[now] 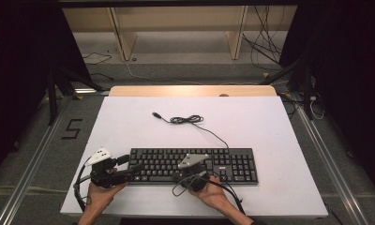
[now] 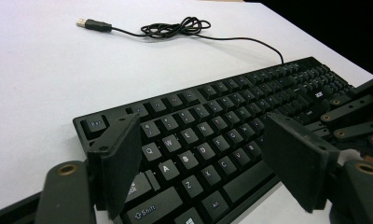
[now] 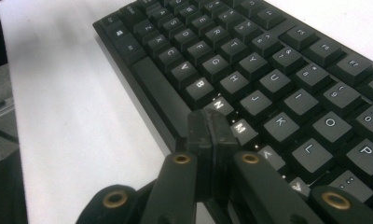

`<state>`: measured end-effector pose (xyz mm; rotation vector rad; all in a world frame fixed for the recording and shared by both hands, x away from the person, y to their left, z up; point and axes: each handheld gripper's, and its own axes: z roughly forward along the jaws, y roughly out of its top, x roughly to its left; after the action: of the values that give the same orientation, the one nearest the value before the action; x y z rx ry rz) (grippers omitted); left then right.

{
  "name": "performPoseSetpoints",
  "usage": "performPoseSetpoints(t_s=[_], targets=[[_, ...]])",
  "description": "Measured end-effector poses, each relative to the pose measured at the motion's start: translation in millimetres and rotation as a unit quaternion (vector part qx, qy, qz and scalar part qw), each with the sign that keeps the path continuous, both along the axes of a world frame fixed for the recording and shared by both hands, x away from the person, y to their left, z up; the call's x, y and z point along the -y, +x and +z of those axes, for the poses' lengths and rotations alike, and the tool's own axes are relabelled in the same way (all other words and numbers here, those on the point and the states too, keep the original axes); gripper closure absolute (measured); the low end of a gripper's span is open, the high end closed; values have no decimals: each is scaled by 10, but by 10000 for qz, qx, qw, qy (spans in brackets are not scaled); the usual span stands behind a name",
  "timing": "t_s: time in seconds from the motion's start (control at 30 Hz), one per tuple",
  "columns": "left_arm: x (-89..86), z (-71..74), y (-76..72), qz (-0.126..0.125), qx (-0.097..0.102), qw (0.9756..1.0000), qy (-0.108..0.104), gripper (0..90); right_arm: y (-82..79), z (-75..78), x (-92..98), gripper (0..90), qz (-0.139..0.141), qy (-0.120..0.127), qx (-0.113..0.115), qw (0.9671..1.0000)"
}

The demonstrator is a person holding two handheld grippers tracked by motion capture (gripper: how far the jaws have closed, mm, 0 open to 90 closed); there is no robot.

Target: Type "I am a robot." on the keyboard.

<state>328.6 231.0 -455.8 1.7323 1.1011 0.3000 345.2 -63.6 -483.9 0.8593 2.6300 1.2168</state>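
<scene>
Right tongs [image 3: 211, 140] clenched on nothing, pads pressed together, tip poised over the keyboard [image 1: 195, 164] near the N and M keys. Left tongs [image 2: 208, 163] released, jaws wide, above the keyboard's left end (A and S between them). Keyboard lies in the lower middle of the high view, long axis left to right, directly ahead of both hands; right sits nearer mid-board. Its cable [image 1: 188, 120] coils toward upper centre. White tabletop [image 1: 279, 140]; dark room, grey floor [image 1: 35, 140] beyond.
</scene>
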Motion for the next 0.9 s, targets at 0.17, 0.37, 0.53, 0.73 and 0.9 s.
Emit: performPoseSetpoints(t_s=[0.17,0.37,0.53,0.73,0.9], targets=[[5,-2,-1,3,-1,10000,0,281,-13,-9,-4,900,-8,0,57,10000],[-7,0,2,11,2,10000,6,282,-6,11,7,900,-69,77,-6,9999],[-11,-1,3,27,7,10000,-2,282,21,90,78,900,-175,382,53,9991],[-9,-1,2,21,3,10000,20,283,17,136,127,855,-212,495,131,9985],[-10,-4,6,26,-9,10000,25,283,2,155,158,787,-176,578,150,9981]])
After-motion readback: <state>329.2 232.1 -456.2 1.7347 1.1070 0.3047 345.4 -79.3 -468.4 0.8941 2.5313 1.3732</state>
